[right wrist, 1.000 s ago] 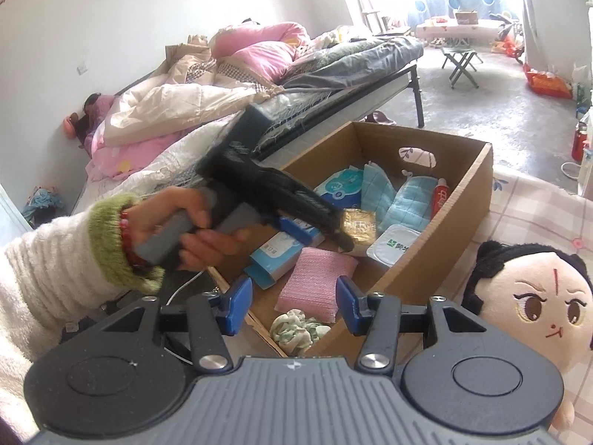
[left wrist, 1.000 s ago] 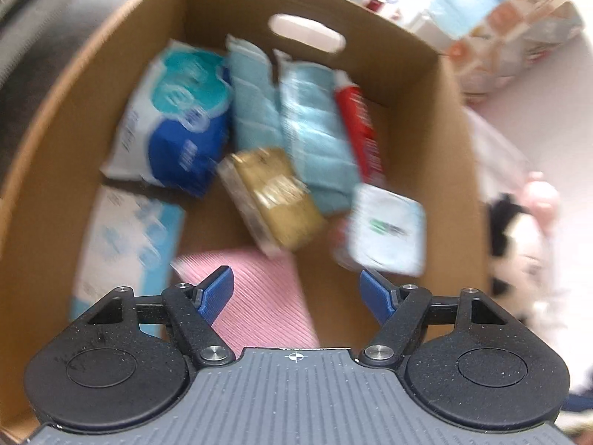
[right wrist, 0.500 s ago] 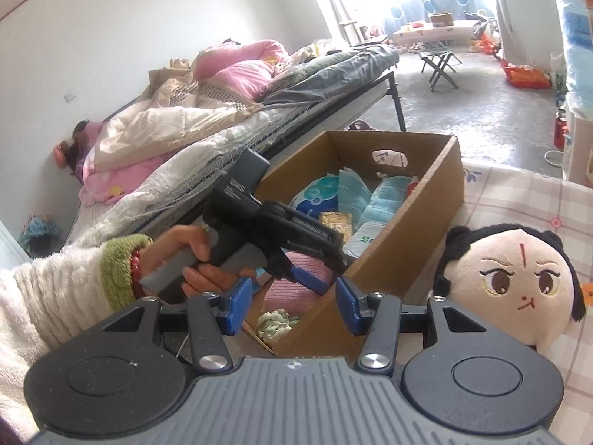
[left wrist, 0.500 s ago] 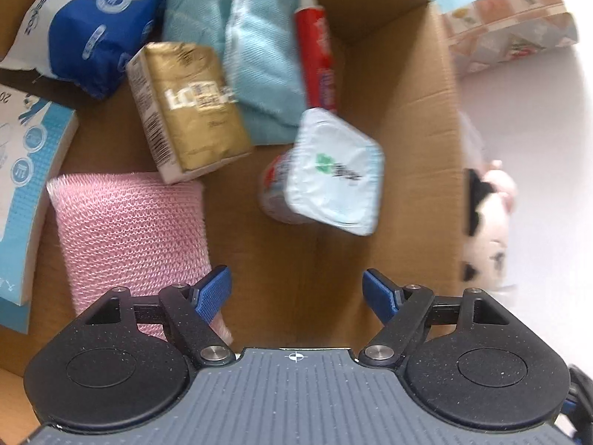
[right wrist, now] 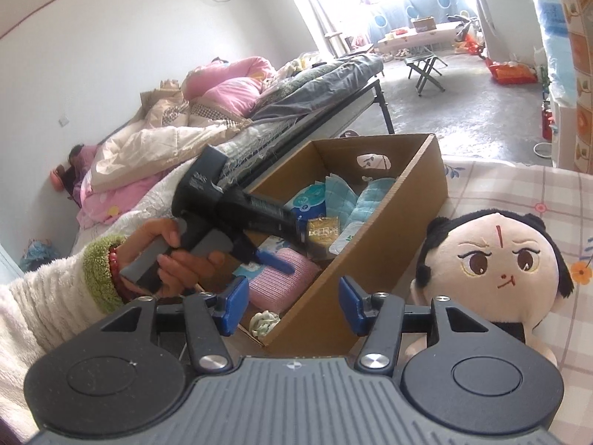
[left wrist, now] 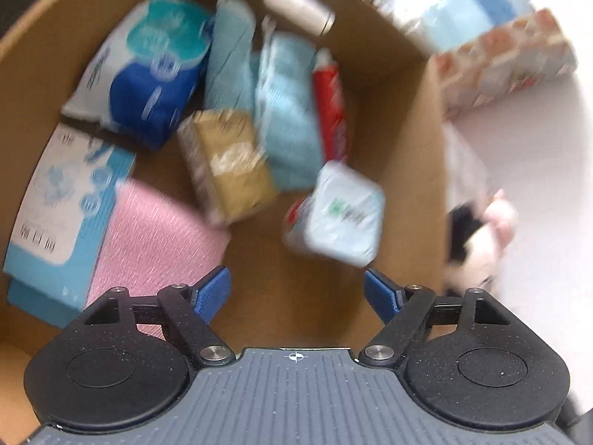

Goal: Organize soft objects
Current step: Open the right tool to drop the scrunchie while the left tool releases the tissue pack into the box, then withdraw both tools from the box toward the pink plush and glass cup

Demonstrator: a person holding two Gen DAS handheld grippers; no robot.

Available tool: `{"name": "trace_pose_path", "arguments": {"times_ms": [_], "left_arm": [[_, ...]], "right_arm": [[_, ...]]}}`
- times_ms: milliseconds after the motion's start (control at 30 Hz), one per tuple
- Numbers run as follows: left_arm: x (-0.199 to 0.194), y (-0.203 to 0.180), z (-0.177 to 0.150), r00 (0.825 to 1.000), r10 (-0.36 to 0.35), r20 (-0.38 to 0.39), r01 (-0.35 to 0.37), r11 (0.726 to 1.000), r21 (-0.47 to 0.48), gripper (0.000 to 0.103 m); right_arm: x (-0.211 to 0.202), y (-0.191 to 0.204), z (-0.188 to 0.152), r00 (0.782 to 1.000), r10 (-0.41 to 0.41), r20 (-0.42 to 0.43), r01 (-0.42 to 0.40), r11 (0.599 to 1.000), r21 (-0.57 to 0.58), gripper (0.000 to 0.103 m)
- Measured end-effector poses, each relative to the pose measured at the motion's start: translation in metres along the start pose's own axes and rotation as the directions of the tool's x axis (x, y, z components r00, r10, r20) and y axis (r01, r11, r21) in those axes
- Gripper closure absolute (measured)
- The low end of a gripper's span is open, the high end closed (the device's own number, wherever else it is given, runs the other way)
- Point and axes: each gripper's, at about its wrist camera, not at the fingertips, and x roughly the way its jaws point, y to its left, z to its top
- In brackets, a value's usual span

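The cardboard box (right wrist: 389,222) already holds most soft things — pink cloth (left wrist: 155,237), blue towels (left wrist: 285,111); the plush doll (right wrist: 493,259) lies outside beside its right wall — both hand-held grippers, left (left wrist: 296,289) and right (right wrist: 292,302), empty, jaws opening

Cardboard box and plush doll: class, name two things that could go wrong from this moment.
1. The left claw, opening and empty above the crowded box, may catch the tilted white pack or gold pack instead of its target.
2. The doll leans against the box's outer wall; nudging the box could topple it.
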Motion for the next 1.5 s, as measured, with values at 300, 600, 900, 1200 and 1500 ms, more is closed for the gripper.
{"name": "trace_pose_path", "arguments": {"times_ms": [300,600,900,1200,1500], "left_arm": [[0.005,-0.012,0.041,0.987,-0.029,0.158,0.043,0.995,-0.091,0.021],[0.022,0.007,0.049,0.985,0.089,0.146,-0.067,0.987,-0.147,0.020],[-0.038,-0.019,0.009,0.955,0.034,0.296,-0.031,0.999,-0.015,0.002],[-0.090,-0.073,-0.083,0.864,-0.046,0.502,-0.104,0.958,0.268,0.000],[-0.078,-0.150,-0.132,0.854,-0.136,0.502,-0.165,0.844,0.510,0.000]], "right_arm": [[-0.010,-0.001,-0.011,1.000,-0.005,0.018,0.004,0.999,0.034,0.046],[-0.018,-0.012,-0.016,0.999,-0.015,0.032,0.012,0.997,0.072,0.046],[-0.055,-0.012,-0.043,0.976,-0.159,0.147,0.151,0.987,0.062,0.005],[-0.086,-0.013,-0.085,0.851,-0.486,0.199,0.483,0.873,0.069,0.000],[-0.105,-0.043,-0.116,0.688,-0.701,0.187,0.679,0.713,0.173,0.000]]}}
